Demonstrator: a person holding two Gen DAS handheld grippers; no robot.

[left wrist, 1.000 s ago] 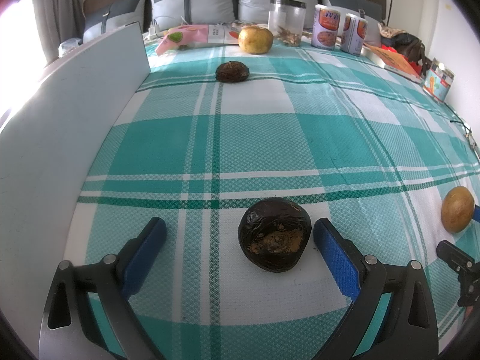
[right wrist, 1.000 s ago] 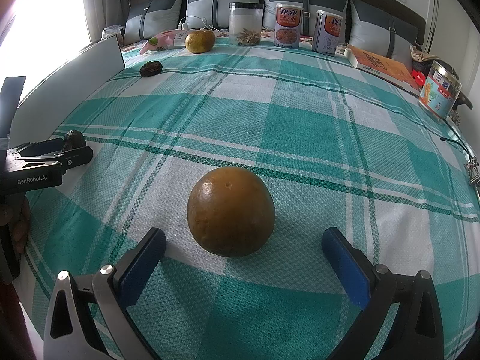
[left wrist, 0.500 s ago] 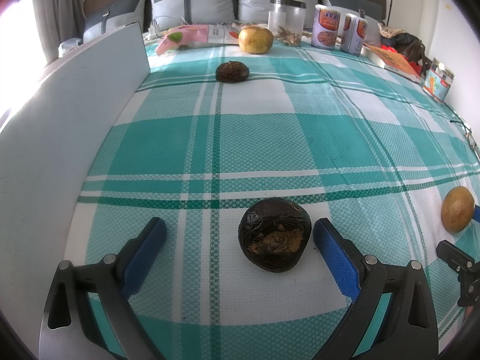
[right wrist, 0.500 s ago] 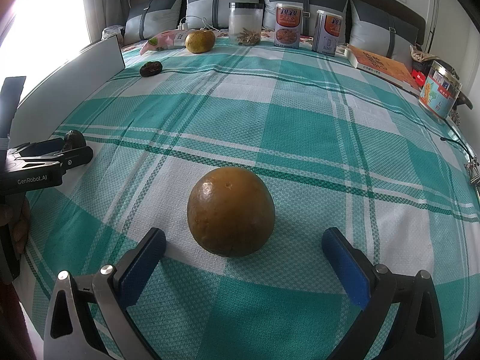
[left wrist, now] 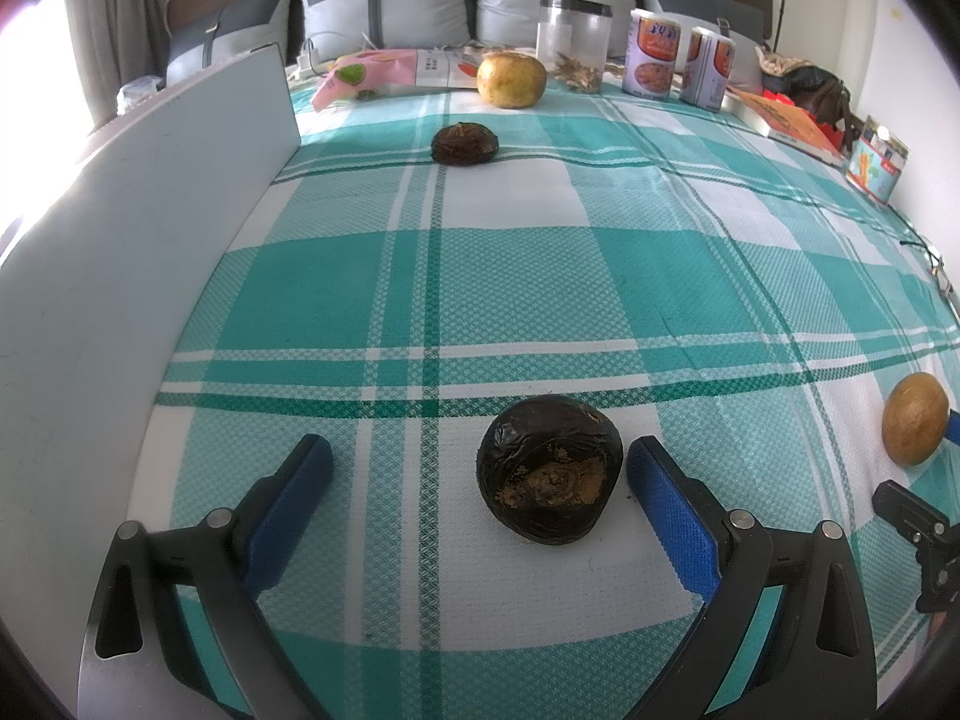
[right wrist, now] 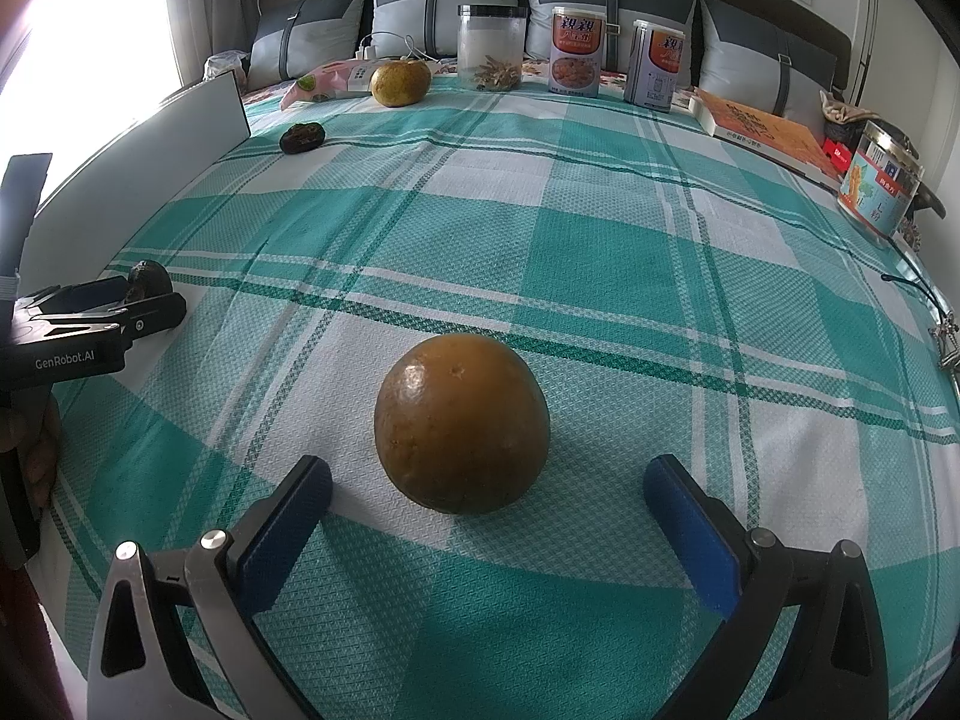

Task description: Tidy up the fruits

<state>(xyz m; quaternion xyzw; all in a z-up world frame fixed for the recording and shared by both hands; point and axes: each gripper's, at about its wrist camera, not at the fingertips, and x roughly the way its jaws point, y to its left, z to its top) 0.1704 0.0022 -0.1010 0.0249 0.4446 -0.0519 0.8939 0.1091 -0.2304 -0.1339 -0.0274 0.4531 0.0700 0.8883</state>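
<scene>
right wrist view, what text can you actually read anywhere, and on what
"GenRobot.AI": white print on the black body of the left gripper.
Two tall cans by the pillows: large Chinese characters, too blurred to read surely.
Round tin at the right edge: Chinese print, too small.
Orange book: cover text blurred.
Pink packet: nothing legible.

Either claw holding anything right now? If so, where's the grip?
Nothing held. Left claw open around dark fruit; right claw open around orange fruit.

"GenRobot.AI" is printed on the left gripper (right wrist: pixel 150 306).
</scene>
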